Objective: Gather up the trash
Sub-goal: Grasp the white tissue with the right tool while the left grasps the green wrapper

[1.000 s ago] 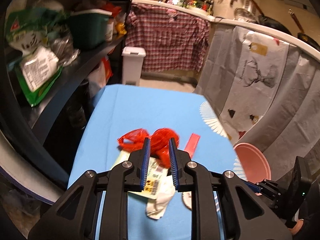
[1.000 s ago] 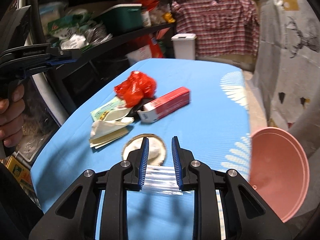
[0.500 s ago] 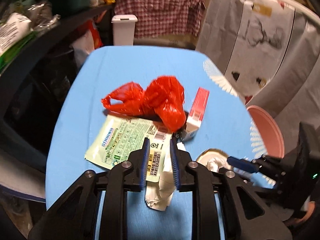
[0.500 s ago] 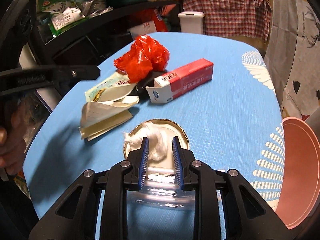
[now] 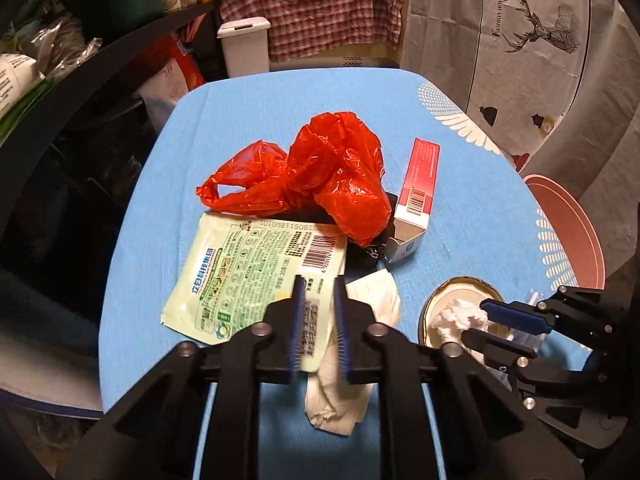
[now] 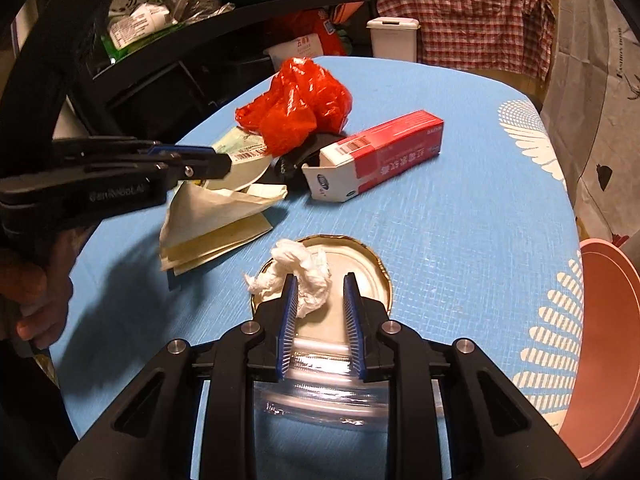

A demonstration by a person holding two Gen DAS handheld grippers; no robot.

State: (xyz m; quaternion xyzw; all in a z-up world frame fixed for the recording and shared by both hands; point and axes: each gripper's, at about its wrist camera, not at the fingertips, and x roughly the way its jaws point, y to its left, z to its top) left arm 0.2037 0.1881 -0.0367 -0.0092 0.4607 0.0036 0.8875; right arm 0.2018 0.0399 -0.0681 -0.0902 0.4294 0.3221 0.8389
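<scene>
On the blue table (image 5: 280,112) lie a crumpled red plastic bag (image 5: 320,176), a red-and-white carton (image 5: 418,196), a green-and-white packet (image 5: 256,268) and folded white paper (image 5: 340,392). My left gripper (image 5: 317,292) hangs low over the packet's near corner. Its jaws are closing, a narrow gap still shows, and the corner lies flat between them. A white tissue wad (image 6: 300,276) rests on a gold jar lid (image 6: 360,264). My right gripper (image 6: 320,292) is shut on a clear plastic wrapper (image 6: 324,380), with its tips just over the tissue and lid.
A pink basin (image 6: 600,340) stands off the table's right edge. A white bin (image 5: 244,46) is on the floor beyond the far end. Cluttered dark shelves (image 6: 180,40) run along the left. A black item (image 5: 360,256) sits under the red bag. A person's hand (image 6: 36,292) holds the left gripper.
My left gripper has sunk from the red bag towards the packet's corner and its jaws have narrowed. My right gripper carried the clear wrapper forward to the lid and tissue.
</scene>
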